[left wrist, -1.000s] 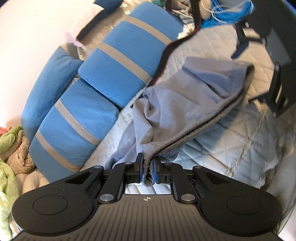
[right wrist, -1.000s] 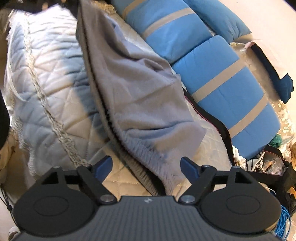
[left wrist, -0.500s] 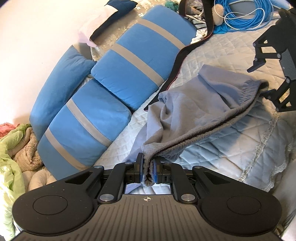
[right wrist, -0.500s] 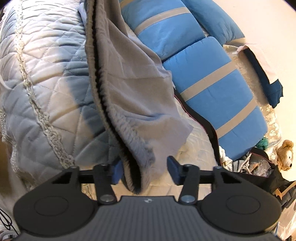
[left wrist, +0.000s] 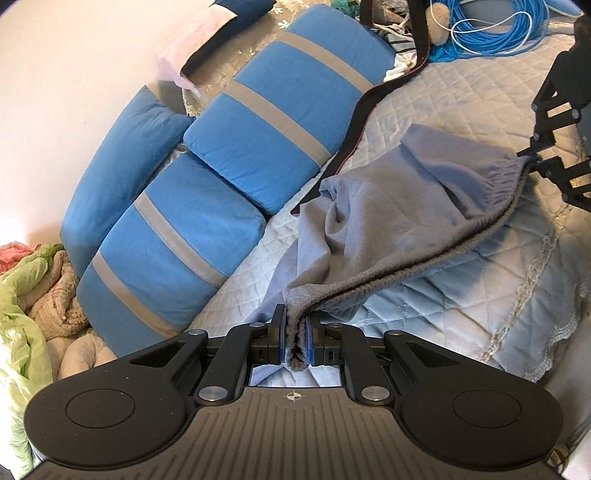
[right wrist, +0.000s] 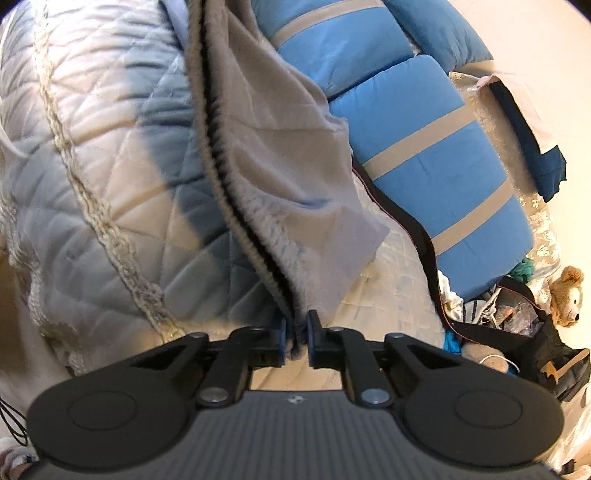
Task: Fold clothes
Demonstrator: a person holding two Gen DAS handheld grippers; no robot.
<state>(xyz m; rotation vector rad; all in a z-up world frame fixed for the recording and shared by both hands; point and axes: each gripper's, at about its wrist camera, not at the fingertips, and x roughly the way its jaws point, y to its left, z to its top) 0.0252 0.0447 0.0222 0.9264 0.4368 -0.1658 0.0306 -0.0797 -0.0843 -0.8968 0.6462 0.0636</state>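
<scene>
A grey fleece garment (left wrist: 399, 206) with an elastic waistband hangs stretched between both grippers over a quilted bed. My left gripper (left wrist: 295, 339) is shut on one end of the waistband. In the right wrist view my right gripper (right wrist: 295, 338) is closing its jaws on the other end of the waistband, and the blue pads press on the bunched fabric. The garment (right wrist: 273, 147) runs up and away from it. The right gripper also shows at the far right of the left wrist view, at the garment's corner (left wrist: 517, 162).
Blue pillows with grey stripes (left wrist: 207, 206) lie along the wall side of the pale quilted bedspread (left wrist: 461, 295). A black strap (right wrist: 417, 236) edges the quilt. A blue cable coil (left wrist: 495, 29), a teddy bear (right wrist: 567, 295) and piled laundry (left wrist: 33, 288) lie around the bed's edges.
My right gripper's jaws have come together from wide apart onto the waistband end. The waistband now runs taut between the grippers. The left gripper has kept its grip.
</scene>
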